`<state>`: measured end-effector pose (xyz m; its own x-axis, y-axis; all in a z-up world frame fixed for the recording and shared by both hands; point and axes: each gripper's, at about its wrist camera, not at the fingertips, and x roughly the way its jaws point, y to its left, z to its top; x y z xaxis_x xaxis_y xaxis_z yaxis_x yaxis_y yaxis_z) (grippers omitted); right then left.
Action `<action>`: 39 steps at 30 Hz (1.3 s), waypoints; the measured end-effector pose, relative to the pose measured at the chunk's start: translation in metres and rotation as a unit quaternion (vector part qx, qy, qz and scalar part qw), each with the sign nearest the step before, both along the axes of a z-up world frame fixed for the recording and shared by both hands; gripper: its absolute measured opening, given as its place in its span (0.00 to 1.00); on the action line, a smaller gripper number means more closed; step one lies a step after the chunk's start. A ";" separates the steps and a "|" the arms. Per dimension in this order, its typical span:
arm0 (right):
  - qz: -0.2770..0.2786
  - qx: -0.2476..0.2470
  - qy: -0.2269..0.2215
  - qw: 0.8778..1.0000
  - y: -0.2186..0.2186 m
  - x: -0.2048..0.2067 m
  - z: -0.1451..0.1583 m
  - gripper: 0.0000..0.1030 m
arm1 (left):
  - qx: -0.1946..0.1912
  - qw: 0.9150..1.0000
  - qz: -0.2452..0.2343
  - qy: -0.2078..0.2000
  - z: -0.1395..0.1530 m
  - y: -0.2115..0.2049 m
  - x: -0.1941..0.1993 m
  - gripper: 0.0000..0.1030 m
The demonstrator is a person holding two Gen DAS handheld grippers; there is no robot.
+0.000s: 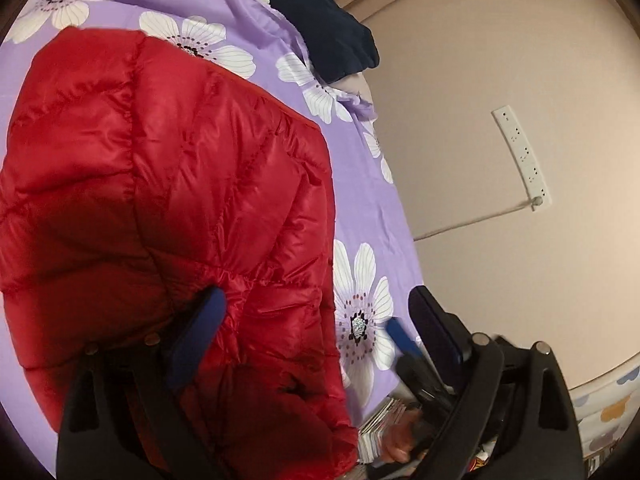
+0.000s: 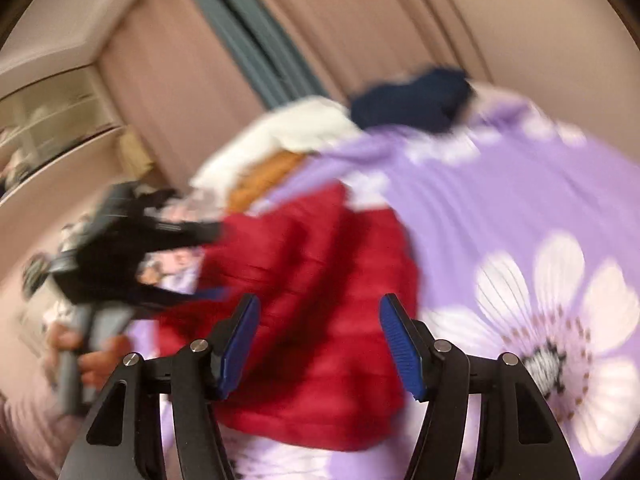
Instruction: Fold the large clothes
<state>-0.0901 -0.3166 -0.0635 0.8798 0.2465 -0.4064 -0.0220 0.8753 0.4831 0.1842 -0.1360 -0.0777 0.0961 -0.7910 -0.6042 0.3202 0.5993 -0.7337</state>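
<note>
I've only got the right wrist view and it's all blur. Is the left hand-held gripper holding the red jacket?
Observer: No. The left hand-held gripper is open. One jaw is over the jacket, the other over the flowered sheet, and nothing is pinched.
Operator: What sort of jacket is it? I just see red.
Observer: A shiny quilted puffer. The stitch lines show clearly in the left wrist view.
Operator: Anything past the bed edge on that side?
Observer: A white power strip with a cord lies on the pale surface beyond the sheet.
</note>
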 end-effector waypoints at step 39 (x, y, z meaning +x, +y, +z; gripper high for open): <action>0.112 -0.090 0.124 0.982 0.079 0.049 -0.063 0.10 | 0.215 0.967 0.006 -0.139 -0.025 0.020 0.048 0.51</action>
<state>-0.0409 -0.2376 -0.1267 0.6807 0.3274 -0.6553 -0.1252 0.9334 0.3362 0.2322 -0.1159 -0.1025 0.3093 -0.4701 -0.8267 0.4608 0.8345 -0.3021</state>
